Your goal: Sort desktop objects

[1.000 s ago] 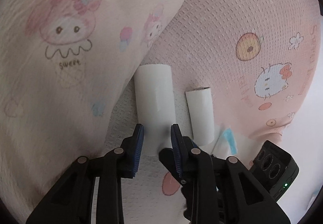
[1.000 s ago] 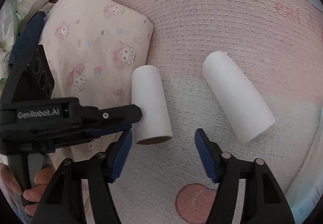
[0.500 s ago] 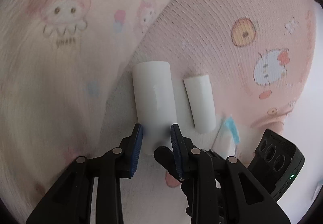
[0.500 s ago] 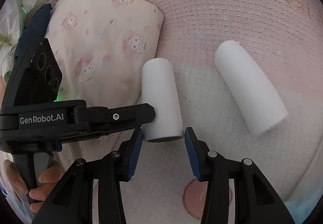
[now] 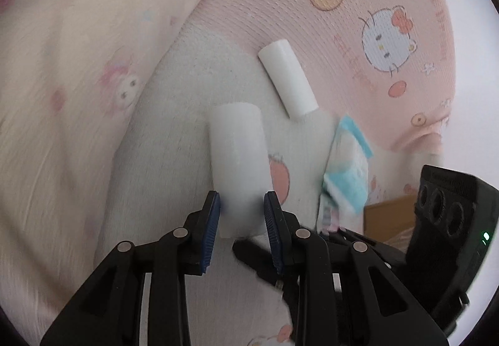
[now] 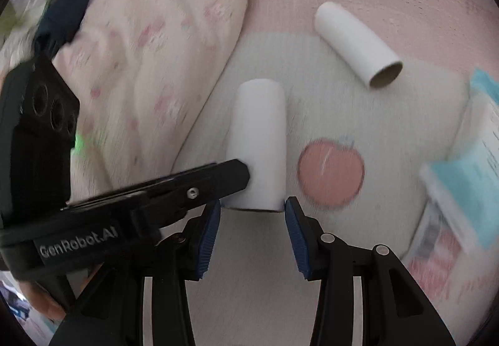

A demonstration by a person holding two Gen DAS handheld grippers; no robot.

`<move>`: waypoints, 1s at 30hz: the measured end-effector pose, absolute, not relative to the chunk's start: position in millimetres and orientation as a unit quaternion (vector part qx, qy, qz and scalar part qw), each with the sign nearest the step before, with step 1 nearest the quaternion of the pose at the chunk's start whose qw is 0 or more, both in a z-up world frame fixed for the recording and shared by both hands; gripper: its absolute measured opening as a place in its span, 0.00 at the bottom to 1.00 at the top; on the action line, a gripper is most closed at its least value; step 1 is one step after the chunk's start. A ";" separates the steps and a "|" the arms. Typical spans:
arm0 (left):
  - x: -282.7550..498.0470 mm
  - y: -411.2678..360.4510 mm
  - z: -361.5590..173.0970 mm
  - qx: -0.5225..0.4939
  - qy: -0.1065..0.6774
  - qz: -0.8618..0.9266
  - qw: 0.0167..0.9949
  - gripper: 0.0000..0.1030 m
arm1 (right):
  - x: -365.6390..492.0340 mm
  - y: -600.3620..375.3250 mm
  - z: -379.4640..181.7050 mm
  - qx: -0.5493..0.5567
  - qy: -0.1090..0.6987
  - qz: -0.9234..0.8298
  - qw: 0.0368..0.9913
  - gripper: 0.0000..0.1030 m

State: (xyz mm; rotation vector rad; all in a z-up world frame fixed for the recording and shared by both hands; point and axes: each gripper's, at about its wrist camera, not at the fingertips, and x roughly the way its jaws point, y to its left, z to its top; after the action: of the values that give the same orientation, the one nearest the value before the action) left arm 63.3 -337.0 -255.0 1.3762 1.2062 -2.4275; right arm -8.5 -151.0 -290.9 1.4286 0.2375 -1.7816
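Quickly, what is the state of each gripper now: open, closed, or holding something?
Left gripper: closed on the near end of a white paper tube.
Right gripper: jaws just closed in around the same tube's end; whether the pads press cannot be told.

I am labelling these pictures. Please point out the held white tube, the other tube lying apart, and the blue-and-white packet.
held white tube (image 5: 238,156): left wrist view, mid-body.
other tube (image 6: 352,40): right wrist view, side wall.
blue-and-white packet (image 5: 347,171): left wrist view, front face.
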 end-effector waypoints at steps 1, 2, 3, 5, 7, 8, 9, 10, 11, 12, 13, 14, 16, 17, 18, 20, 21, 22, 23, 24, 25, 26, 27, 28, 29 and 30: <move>67.9 -335.7 -252.6 0.448 0.399 -0.798 0.059 0.30 | -1.3 -151.0 -290.0 0.570 0.104 -0.701 0.417 0.39; 72.4 -335.6 -250.5 0.443 0.401 -0.799 0.066 0.30 | 6.1 -151.1 -287.9 0.566 0.114 -0.697 0.425 0.39; 74.2 -336.0 -249.7 0.442 0.402 -0.799 0.067 0.30 | 14.4 -151.5 -284.7 0.557 0.127 -0.698 0.432 0.39; 73.7 -333.7 -247.3 0.449 0.401 -0.796 0.061 0.30 | 25.7 -151.9 -281.2 0.548 0.146 -0.700 0.434 0.39; 75.9 -332.4 -246.6 0.451 0.407 -0.792 0.063 0.30 | 33.9 -151.4 -279.2 0.544 0.159 -0.704 0.428 0.39; 77.4 -330.3 -246.8 0.453 0.410 -0.789 0.066 0.30 | 37.1 -149.7 -278.0 0.542 0.159 -0.706 0.427 0.39; 78.6 -328.1 -246.9 0.455 0.412 -0.787 0.067 0.30 | 39.9 -146.9 -277.3 0.543 0.156 -0.706 0.427 0.39; 79.4 -323.5 -246.6 0.460 0.412 -0.784 0.065 0.30 | 42.1 -143.1 -277.3 0.546 0.150 -0.705 0.427 0.39; 80.2 -319.3 -246.5 0.464 0.410 -0.783 0.061 0.30 | 44.4 -139.0 -278.0 0.550 0.145 -0.704 0.426 0.39; 80.2 -315.1 -246.5 0.470 0.406 -0.782 0.056 0.30 | 47.3 -134.3 -278.9 0.551 0.146 -0.705 0.423 0.39; 78.7 -306.9 -245.4 0.476 0.396 -0.784 0.048 0.30 | 50.0 -130.1 -280.0 0.551 0.151 -0.706 0.419 0.39; 78.5 -301.8 -244.7 0.481 0.386 -0.786 0.045 0.30 | 52.5 -126.2 -281.5 0.552 0.157 -0.706 0.414 0.39; 75.4 -290.3 -244.7 0.495 0.365 -0.787 0.042 0.30 | 55.6 -117.1 -285.1 0.560 0.157 -0.704 0.408 0.39; 73.8 -285.0 -245.6 0.501 0.361 -0.786 0.035 0.30 | 55.4 -112.3 -286.9 0.565 0.152 -0.703 0.405 0.39; 72.7 -279.6 -246.4 0.505 0.361 -0.783 0.024 0.30 | 54.1 -105.6 -288.6 0.569 0.146 -0.704 0.398 0.39; 72.3 -271.3 -245.3 0.509 0.353 -0.785 0.020 0.30 | 52.3 -98.5 -288.6 0.567 0.143 -0.709 0.395 0.39; 72.0 -268.1 -243.9 0.511 0.346 -0.787 0.021 0.30 | 53.6 -95.3 -287.5 0.566 0.142 -0.712 0.391 0.39; 72.1 -266.4 -242.4 0.511 0.342 -0.788 0.020 0.30 | 39.0 -92.2 -284.8 0.561 0.139 -0.716 0.392 0.39; 72.2 -265.0 -240.0 0.510 0.340 -0.790 0.020 0.30 | 38.2 -89.4 -281.5 0.556 0.136 -0.718 0.395 0.40; 72.4 -265.6 -237.8 0.507 0.340 -0.792 0.019 0.31 | 39.3 -87.1 -277.6 0.550 0.133 -0.721 0.401 0.40; 73.2 -267.7 -235.5 0.503 0.343 -0.793 0.019 0.35 | 39.6 -85.1 -274.3 0.544 0.131 -0.725 0.403 0.41; 74.1 -269.6 -233.0 0.497 0.348 -0.795 0.019 0.36 | 37.8 -80.6 -272.4 0.537 0.132 -0.730 0.402 0.46; 75.1 -272.4 -230.8 0.493 0.352 -0.796 0.021 0.40 | 40.5 -84.9 -269.0 0.531 0.131 -0.735 0.401 0.54; 75.7 -274.9 -229.1 0.489 0.355 -0.796 0.025 0.43 | 43.1 -86.8 -267.7 0.530 0.128 -0.736 0.401 0.57; 76.8 -278.4 -228.1 0.485 0.360 -0.796 0.029 0.44 | 39.6 -86.4 -268.9 0.534 0.126 -0.735 0.397 0.58; 77.7 -282.5 -227.7 0.482 0.366 -0.796 0.031 0.45 | 37.3 -86.7 -269.5 0.541 0.129 -0.734 0.390 0.58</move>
State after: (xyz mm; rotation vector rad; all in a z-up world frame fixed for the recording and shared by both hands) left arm 77.7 -282.5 -227.7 1.4844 1.1275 -2.4508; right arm 37.3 -86.7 -269.5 1.3744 0.3290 -1.8660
